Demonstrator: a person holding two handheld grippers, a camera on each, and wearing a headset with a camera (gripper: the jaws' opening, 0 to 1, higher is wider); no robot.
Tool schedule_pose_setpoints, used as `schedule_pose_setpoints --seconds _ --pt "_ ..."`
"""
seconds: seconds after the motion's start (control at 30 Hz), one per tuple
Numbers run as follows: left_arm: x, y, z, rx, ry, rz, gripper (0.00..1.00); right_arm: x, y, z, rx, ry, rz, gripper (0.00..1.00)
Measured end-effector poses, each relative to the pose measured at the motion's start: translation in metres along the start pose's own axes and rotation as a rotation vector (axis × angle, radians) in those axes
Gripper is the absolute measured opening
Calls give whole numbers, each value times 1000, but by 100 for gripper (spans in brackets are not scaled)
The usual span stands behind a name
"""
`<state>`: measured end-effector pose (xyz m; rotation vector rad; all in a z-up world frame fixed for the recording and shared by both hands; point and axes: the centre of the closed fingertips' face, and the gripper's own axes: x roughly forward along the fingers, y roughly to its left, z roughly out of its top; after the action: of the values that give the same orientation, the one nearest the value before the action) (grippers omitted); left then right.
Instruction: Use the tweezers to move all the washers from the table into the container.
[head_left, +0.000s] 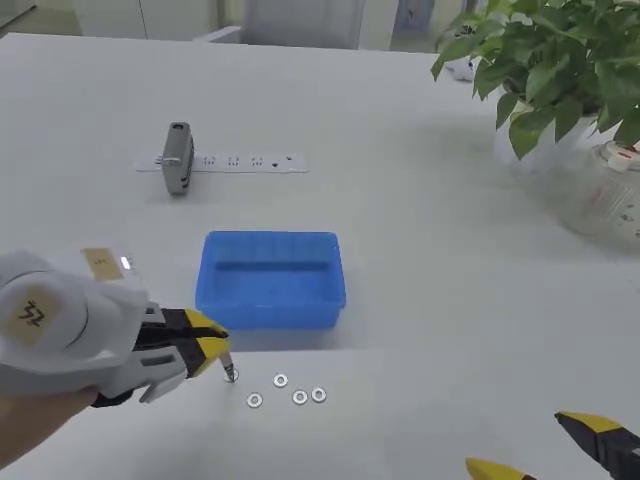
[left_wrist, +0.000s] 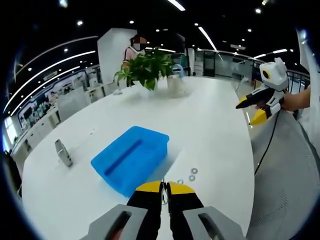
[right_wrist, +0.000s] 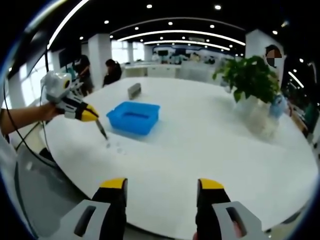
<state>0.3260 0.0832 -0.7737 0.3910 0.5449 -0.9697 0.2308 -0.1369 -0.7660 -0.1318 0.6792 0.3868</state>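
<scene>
Head view: the left hand-held gripper (head_left: 218, 342) had its jaws pressed together on the tweezers (head_left: 228, 368). The tweezers' long axis ran straight out from the jaws and slanted downward. Their tips pointed at the surface (head_left: 430, 290), at the near end of a loose row of washers (head_left: 300, 397). Whether the tips touched a washer could not be determined. The blue container (head_left: 270, 280) stood near, just beyond the tips, with its long side across the view. The right hand-held gripper (right_wrist: 161, 190) was well apart from the washers, jaws spread and holding nothing. The surface was white and broad. A power strip (head_left: 225, 162) and a potted plant (head_left: 560, 60) stood beyond the container. The room was an open office with rows of ceiling lights.
</scene>
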Motion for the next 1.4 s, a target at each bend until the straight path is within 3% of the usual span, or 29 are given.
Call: schedule_pose_setpoints --seconds 0.17,0.33,0.57,0.67,0.7,0.73,0.8,0.9,1.0,1.17,1.4 --pt "2 -3 1 22 13 -9 0 1 0 5 -5 -16 4 60" --pt "4 -5 2 1 -4 -16 0 5 -5 17 -3 -58 24 80" --pt "3 -3 1 -22 -4 -14 0 9 26 21 -16 -59 102 97" --pt "2 -5 1 -20 -5 -25 0 13 38 15 -7 -46 119 98" --pt "2 -6 1 -27 -5 -29 0 15 35 8 -54 -7 98 97" --pt "2 -6 0 -31 -5 -29 0 17 30 6 -101 -1 69 97" --pt "2 -7 0 -35 -4 -29 0 18 31 1 -104 21 74 95" --pt "1 -6 0 -44 -7 -23 0 17 31 4 -90 1 77 93" --pt "-1 -1 -3 -69 8 -20 0 19 30 -1 -134 25 59 89" --pt "-5 2 -5 -56 25 -8 0 19 32 0 -183 24 47 85" --pt "-6 -2 -4 -40 35 -9 0 19 33 -1 -198 29 53 84"
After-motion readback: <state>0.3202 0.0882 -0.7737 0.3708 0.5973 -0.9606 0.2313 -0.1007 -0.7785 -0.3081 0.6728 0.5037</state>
